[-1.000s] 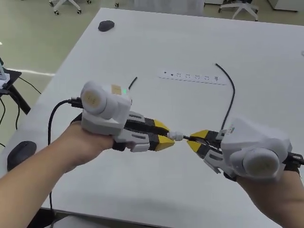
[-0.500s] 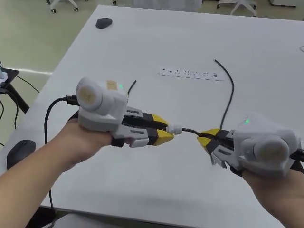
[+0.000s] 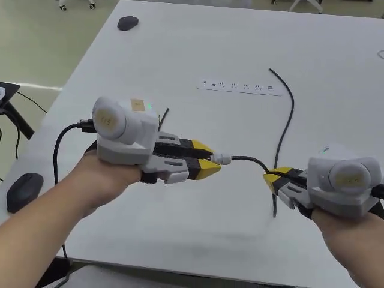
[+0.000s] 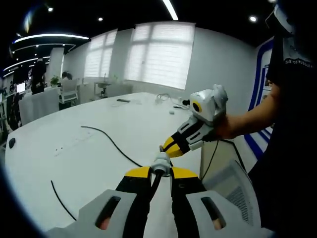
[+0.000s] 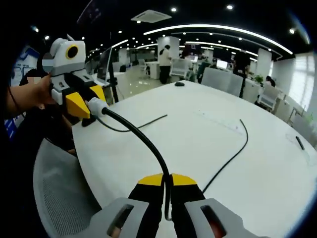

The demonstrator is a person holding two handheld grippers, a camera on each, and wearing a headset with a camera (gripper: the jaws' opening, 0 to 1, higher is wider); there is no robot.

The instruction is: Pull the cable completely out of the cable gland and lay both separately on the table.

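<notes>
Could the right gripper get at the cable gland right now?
Probably not as things stand. The right gripper is shut on the cable, and the cable gland sits clamped in the left gripper, with little of it sticking out. The space between them looks free, though.

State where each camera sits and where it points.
Head view: on the head, looking down at the table; shows both forearms, the left gripper and right gripper.
Left gripper view: on the left gripper, facing the right gripper, arm and torso.
Right gripper view: on the right gripper, facing the left gripper and hand.
Shared: all three show the gland and cable.
</notes>
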